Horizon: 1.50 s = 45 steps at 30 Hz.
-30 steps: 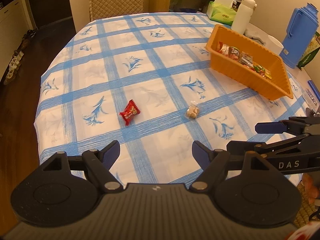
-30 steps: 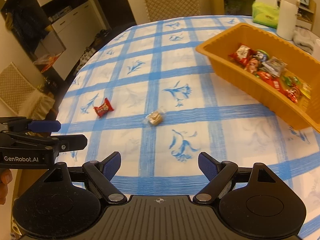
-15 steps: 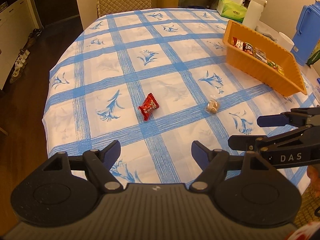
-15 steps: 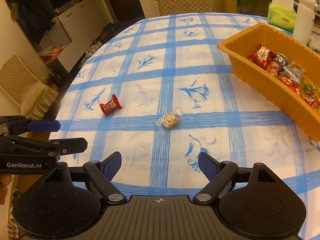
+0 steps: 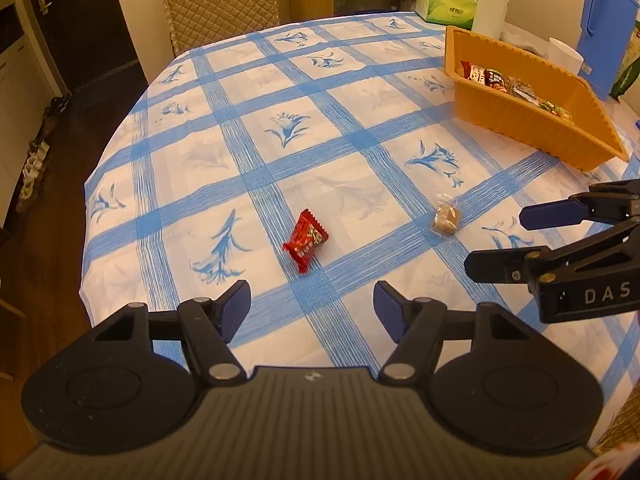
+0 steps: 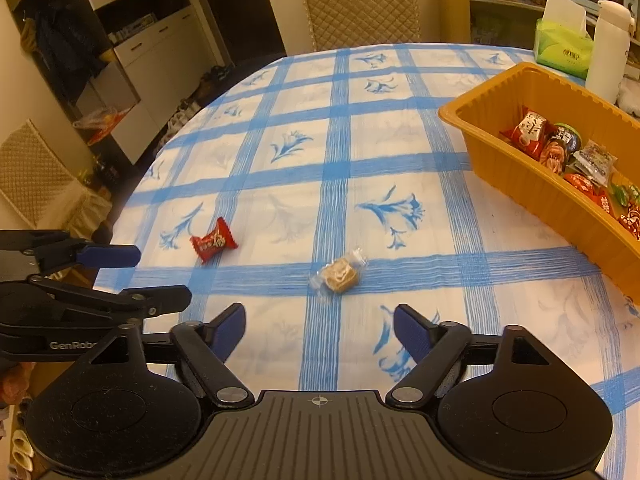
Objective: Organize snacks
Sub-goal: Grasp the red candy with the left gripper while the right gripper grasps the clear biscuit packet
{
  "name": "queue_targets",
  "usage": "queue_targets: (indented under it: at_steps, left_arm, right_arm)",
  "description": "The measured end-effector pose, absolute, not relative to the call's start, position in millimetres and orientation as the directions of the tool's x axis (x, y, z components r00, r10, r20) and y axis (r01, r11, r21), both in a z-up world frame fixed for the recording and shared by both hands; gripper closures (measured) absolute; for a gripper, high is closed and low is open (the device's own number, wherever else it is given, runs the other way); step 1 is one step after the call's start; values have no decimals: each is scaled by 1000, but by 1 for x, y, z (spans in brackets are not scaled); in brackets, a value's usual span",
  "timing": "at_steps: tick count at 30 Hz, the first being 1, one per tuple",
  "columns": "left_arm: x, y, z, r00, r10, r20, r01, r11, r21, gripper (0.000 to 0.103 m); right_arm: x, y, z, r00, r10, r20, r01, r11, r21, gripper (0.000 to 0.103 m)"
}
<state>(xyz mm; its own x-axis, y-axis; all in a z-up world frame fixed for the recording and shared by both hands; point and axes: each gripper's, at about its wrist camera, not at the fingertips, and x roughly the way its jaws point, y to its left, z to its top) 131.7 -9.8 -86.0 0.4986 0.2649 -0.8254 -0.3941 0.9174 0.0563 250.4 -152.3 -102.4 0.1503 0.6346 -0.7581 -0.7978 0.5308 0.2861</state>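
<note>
A red wrapped candy [image 5: 305, 241] lies on the blue-checked tablecloth, just ahead of my open, empty left gripper [image 5: 311, 312]. A clear-wrapped brown snack [image 5: 445, 217] lies to its right. In the right wrist view the brown snack [image 6: 339, 272] sits just ahead of my open, empty right gripper [image 6: 319, 329], and the red candy [image 6: 213, 241] lies further left. An orange tray [image 5: 516, 116] with several snacks stands at the right; it also shows in the right wrist view [image 6: 492, 148]. Each gripper shows in the other's view: the right gripper [image 5: 508, 240], the left gripper [image 6: 156, 276].
A green tissue box [image 5: 445, 8], a white bottle [image 5: 491, 2], a blue jug [image 5: 606, 32] and a white cup [image 5: 564, 54] stand behind the tray. A quilted chair [image 5: 218, 0] stands at the table's far side. The table edge drops off at left [image 5: 86, 216].
Both grippers have moved forward and lower toward the table. The red candy and the brown snack now sit closer to the fingers. Both stay open.
</note>
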Motion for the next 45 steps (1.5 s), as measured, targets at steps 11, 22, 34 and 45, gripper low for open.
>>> queue_targets:
  at_steps: [11,22,34,45]
  left_arm:
    - [162,1,-95,510,271,-816,-314,942,117,44]
    - [180,11,-110,484,238,-842,-274,955,112,60]
    - [182,18,-116,466,215,-858,-288,954,83,82]
    - [166,27,-108,480,213,-851,-352,935,35,84]
  right_arm:
    - [261,-148,-108,163,627,-761,-779,556,291,32]
    - [272,-151,-113,172,615,-770,-756,583,297,35]
    - [275,-151,-115,176,609,-773,-747,594,298,37]
    - [270,-144,-115,158,615,-773,-762,573,301,48]
